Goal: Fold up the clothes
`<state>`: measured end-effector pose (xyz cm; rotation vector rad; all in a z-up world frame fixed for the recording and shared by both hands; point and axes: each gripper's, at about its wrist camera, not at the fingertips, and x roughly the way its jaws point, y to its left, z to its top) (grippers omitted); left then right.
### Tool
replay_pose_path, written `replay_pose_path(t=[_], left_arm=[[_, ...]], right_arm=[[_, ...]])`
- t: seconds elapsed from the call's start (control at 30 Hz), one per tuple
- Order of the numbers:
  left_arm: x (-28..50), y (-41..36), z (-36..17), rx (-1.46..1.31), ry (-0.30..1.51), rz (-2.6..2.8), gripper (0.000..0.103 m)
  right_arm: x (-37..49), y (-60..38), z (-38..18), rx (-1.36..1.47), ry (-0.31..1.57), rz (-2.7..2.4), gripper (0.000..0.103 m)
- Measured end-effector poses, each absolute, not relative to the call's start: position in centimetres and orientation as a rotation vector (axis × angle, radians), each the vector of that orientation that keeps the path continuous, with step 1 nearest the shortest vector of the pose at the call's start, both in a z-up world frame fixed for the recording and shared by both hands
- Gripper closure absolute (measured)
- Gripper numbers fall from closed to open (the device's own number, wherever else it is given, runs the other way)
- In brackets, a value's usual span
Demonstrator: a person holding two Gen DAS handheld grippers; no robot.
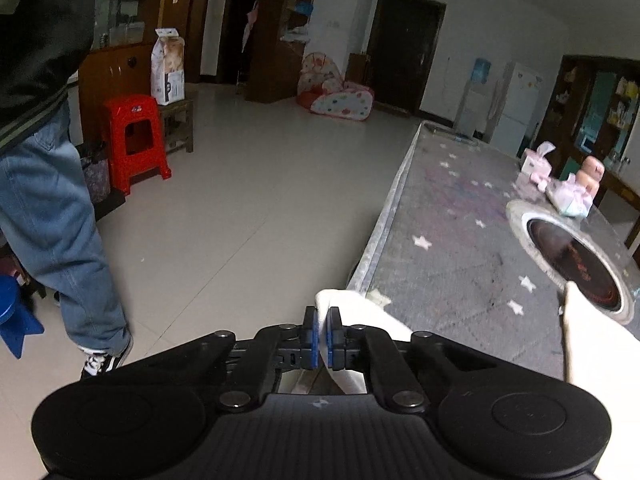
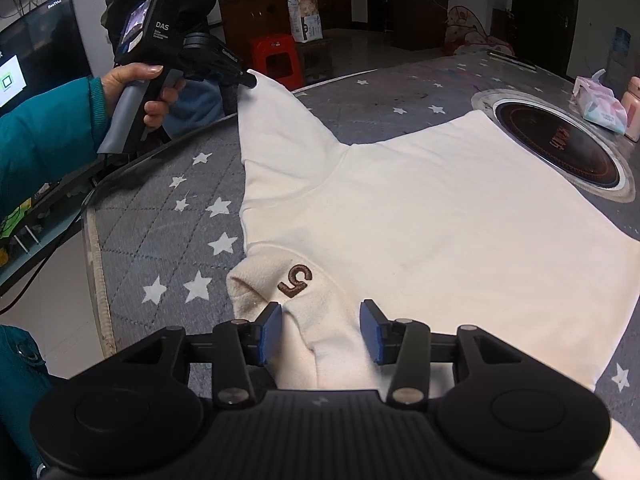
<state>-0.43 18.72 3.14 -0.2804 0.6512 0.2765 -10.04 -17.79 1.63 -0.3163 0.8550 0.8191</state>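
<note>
The left tongs [image 1: 323, 334] are clamped on a thin fold of the sweater [image 2: 420, 216]: their blue rubber pads sit almost together with the cream cloth pinched between them. In the right wrist view that same tool [image 2: 248, 78] grips the tip of a sleeve, which rises off the table to it in a soft taper. A hand [image 2: 136, 88] with a teal knitted cuff holds its grey handle.

The right tongs [image 2: 322, 334] stand apart, their flat blue pads on either side of a bunched ridge of the fleece; the left pad touches the cloth and the right pad stands clear of it. Just ahead of the left pad lies the rounded collar, thick and fuzzy, with a brown stitched mark [image 2: 297, 280] on it.

Beyond the right tongs the sweater lies spread flat over the table [image 2: 160, 216], its body broad and smooth, with a raised seam curving from the sleeve. The table wears a grey quilted cover with diamond stitching and white stars, under a clear glossy sheet. Farther out to the right a round black hob [image 2: 556, 140] with a pale metal ring is set in the tabletop, the hem just touching its rim. Past it lies a crumpled soft tissue pack [image 2: 600, 102].

Left of the left tongs, over glossy pale floor tiles, stand a red plastic stool [image 1: 134, 136] and a person in loose blue jeans [image 1: 52, 216].
</note>
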Motion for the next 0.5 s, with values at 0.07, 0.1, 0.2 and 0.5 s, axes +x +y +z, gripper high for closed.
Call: replay_pose_path(t=[0.07,0.1,0.2,0.5], left_arm=[[-0.9,18.1,3.7,-0.287,0.629,0.246,0.099],[-1.1,17.8,4.2,-0.285,0.616,0.230,0.099],[-1.9,16.3,6.0,-0.278,0.580,0.165,0.099],[-4.2,9.2,10.5,-0.259,0.510,-0.101,0.099]], right_arm=[[-10.0,-17.8,1.7,-0.318,0.855,0.818,0.059],[-10.0,-17.8,1.7,-0.317,0.855,0.817,0.059],[-10.0,-18.0,2.1,-0.302,0.848,0.812,0.060],[-9.7,-19.9,4.5,-0.244,0.780,0.756,0.060]])
